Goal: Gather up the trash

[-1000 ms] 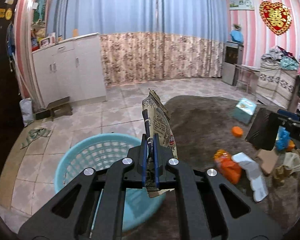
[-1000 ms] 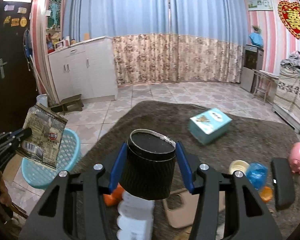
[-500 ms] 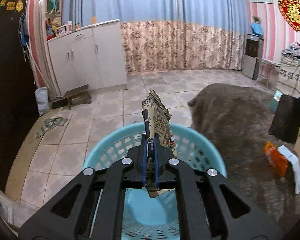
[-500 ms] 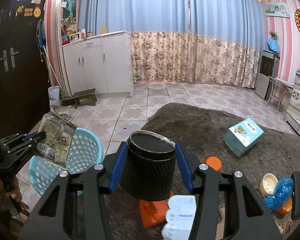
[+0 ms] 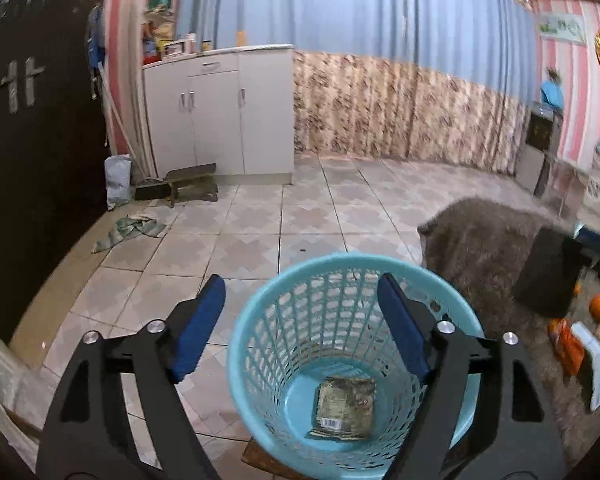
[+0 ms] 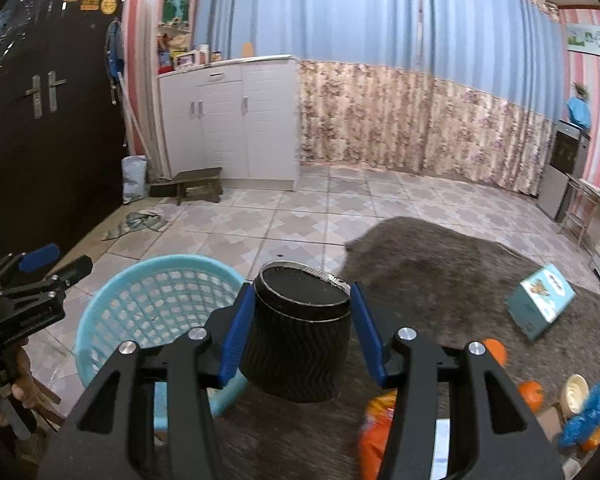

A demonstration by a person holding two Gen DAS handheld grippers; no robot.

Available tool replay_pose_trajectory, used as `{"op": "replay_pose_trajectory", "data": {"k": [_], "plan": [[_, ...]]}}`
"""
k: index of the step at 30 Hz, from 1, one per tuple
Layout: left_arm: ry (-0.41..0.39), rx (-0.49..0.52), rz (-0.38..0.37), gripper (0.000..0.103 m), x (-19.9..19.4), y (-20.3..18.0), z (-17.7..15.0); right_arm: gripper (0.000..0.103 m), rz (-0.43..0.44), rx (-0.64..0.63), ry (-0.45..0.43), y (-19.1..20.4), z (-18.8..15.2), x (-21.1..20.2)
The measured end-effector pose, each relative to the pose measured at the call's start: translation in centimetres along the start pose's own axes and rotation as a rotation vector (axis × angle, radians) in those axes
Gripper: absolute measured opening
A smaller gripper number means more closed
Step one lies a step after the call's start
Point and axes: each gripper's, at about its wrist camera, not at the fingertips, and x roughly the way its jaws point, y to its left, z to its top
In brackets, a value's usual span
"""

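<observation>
My left gripper [image 5: 300,286] hangs over the light blue mesh basket [image 5: 352,258], its jaws opening with nothing between them. A crumpled snack packet [image 5: 346,406] lies flat on the basket's bottom. My right gripper [image 6: 302,292] is shut on a black ribbed cup [image 6: 300,332] with a metal-rimmed top, held just right of the basket [image 6: 112,292]. In the right wrist view the left gripper [image 6: 56,260] shows at the left edge, beside the basket. The black cup [image 5: 548,272] also appears at the right of the left wrist view.
A grey rug [image 6: 440,248] carries a teal box [image 6: 540,300], an orange packet [image 6: 374,432], oranges [image 6: 530,394], a small bowl [image 6: 576,390] and a blue wrapper [image 6: 588,412]. A white cabinet [image 5: 236,120], low stool [image 5: 192,182] and floor cloth [image 5: 132,230] stand beyond the tiles.
The left jaws have opened and the snack packet has dropped into the basket. Both grippers have swung left, the right one bringing the black cup close to the basket.
</observation>
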Motion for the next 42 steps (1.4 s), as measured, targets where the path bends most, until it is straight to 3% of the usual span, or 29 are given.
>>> {"op": "replay_pose_trajectory", "data": {"k": [4, 14, 16, 17, 19, 30, 42], "plan": [[-0.015, -0.038, 0.026, 0.084, -0.4, 1.2, 0.4, 0.049, 0.055, 0.003, 0.016, 2.4, 0.4, 1.8], [-0.013, -0.048, 0.076, 0.085, -0.4, 2.5, -0.1, 0.05, 0.132, -0.011, 0.059, 7.1, -0.5, 6.2], [-0.015, -0.047, 0.086, 0.087, -0.4, 2.6, 0.0, 0.062, 0.122, -0.03, 0.053, 7.4, -0.6, 6.5], [-0.016, -0.049, 0.09, 0.088, -0.4, 2.7, 0.1, 0.077, 0.125, -0.031, 0.053, 7.5, -0.5, 6.7], [-0.02, -0.055, 0.094, 0.089, -0.4, 2.7, 0.1, 0.078, 0.118, -0.035, 0.047, 7.3, -0.5, 6.6], [-0.039, -0.043, 0.092, 0.093, -1.5, 1.0, 0.4, 0.088, 0.025, -0.031, 0.002, 2.8, -1.0, 3.1], [-0.034, -0.023, -0.013, 0.097, -3.7, -6.5, -0.6, 0.094, -0.146, 0.042, -0.013, -7.1, -3.8, -5.0]]}}
